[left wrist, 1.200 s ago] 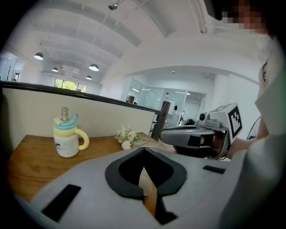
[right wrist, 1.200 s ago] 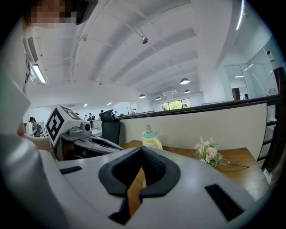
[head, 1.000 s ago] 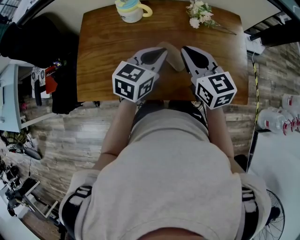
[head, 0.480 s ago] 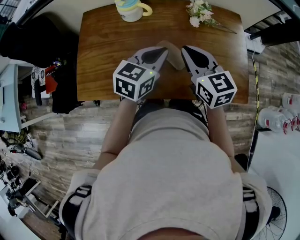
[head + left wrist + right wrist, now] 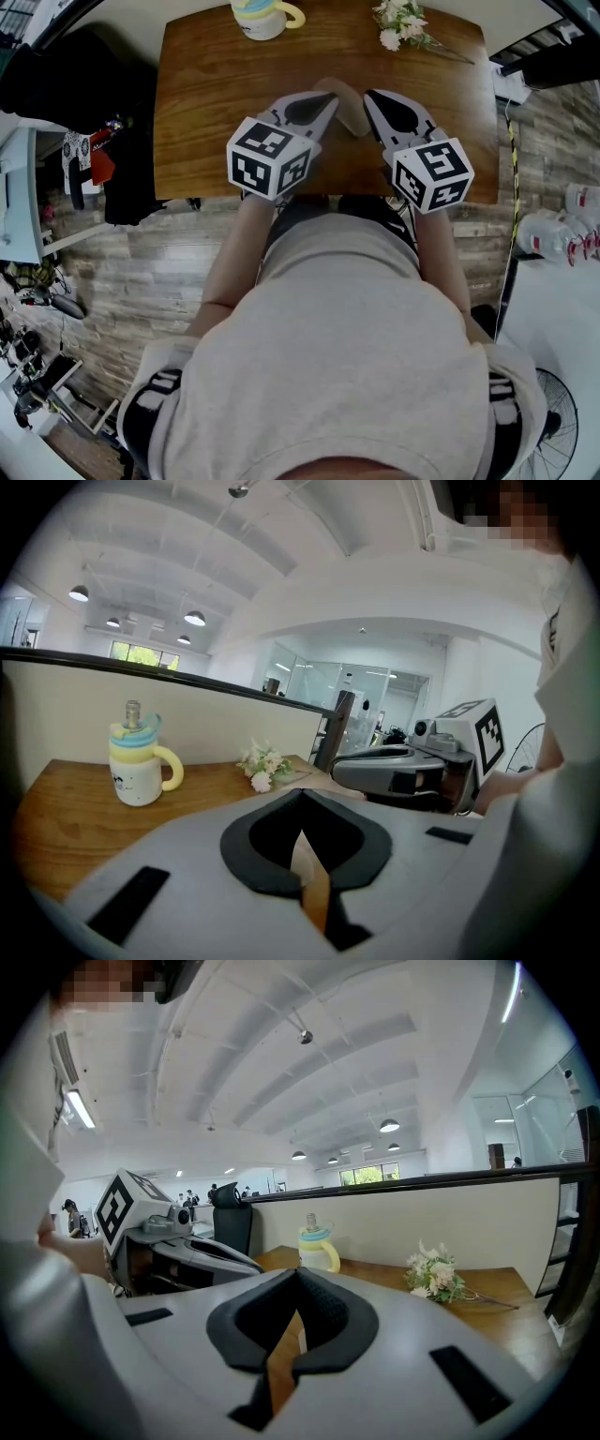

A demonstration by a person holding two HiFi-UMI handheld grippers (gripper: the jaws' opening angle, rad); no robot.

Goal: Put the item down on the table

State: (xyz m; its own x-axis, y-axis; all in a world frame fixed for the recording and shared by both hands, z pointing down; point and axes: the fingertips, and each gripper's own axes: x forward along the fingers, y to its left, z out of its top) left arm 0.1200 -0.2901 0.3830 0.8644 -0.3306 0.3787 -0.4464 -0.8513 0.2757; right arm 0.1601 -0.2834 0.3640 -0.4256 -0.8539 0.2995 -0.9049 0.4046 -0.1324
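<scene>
A thin tan item (image 5: 349,111) hangs over the middle of the wooden table (image 5: 216,94), between the two gripper tips. My left gripper (image 5: 326,97) is shut on its left edge, and a pale sliver of the item (image 5: 305,860) shows in the slot of its jaws. My right gripper (image 5: 370,98) is shut on the opposite edge, where the same tan strip (image 5: 298,1330) shows between its pads. Each gripper view also catches the other gripper close beside it. Whether the item touches the tabletop is hidden.
A white and yellow lidded mug (image 5: 261,17) stands at the table's far edge, left of centre. A small bunch of white flowers (image 5: 401,26) lies at the far right. The table's near edge runs just under the marker cubes. Dark clothing (image 5: 56,84) hangs to the left.
</scene>
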